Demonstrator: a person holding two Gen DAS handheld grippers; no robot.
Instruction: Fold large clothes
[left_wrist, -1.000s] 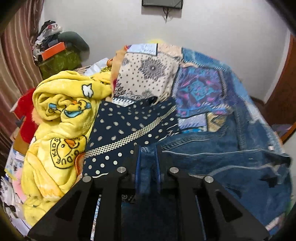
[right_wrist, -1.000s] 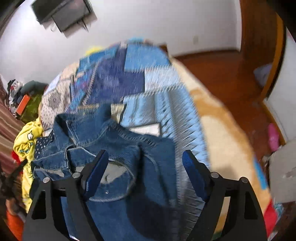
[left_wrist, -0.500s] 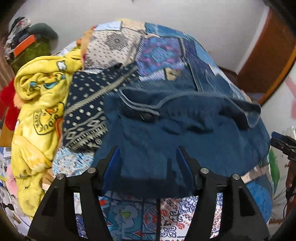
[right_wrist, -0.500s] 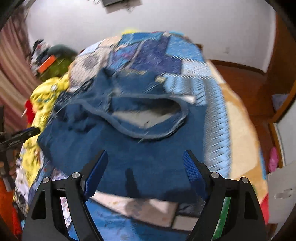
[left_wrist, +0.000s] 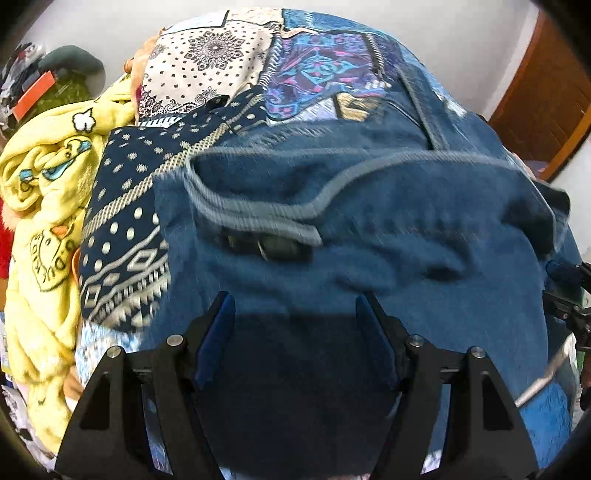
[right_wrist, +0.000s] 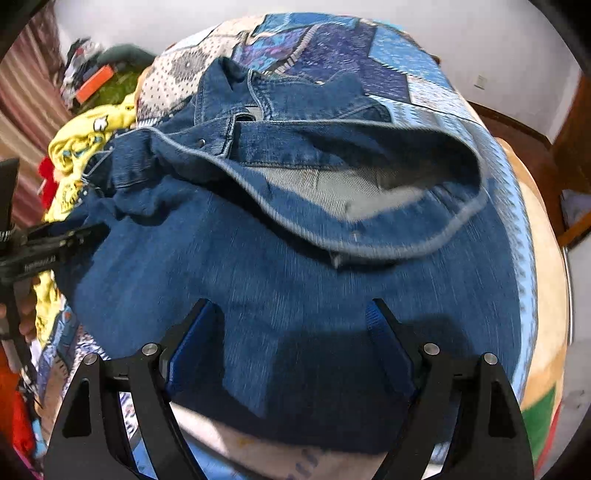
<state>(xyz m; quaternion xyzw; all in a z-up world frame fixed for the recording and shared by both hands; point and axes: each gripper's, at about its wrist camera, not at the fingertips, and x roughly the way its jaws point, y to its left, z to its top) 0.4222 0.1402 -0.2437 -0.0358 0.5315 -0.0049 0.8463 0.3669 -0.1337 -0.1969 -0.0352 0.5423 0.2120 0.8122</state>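
Both claws, left gripper (left_wrist: 293, 325) and right gripper (right_wrist: 291, 325), hover spread and empty above the denim garment (right_wrist: 295, 280), which lies bunched on the patchwork bedspread (right_wrist: 369, 62), awaiting regrasp.

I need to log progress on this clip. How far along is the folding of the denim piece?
Early to midway, I'd judge. Done: the denim garment lies spread on the patchwork bedspread. In hand: nothing; the left hand-held gripper and right hand-held gripper both hover open above it. Left: it looks bunched around the open waistband, so the folds remain to be made.
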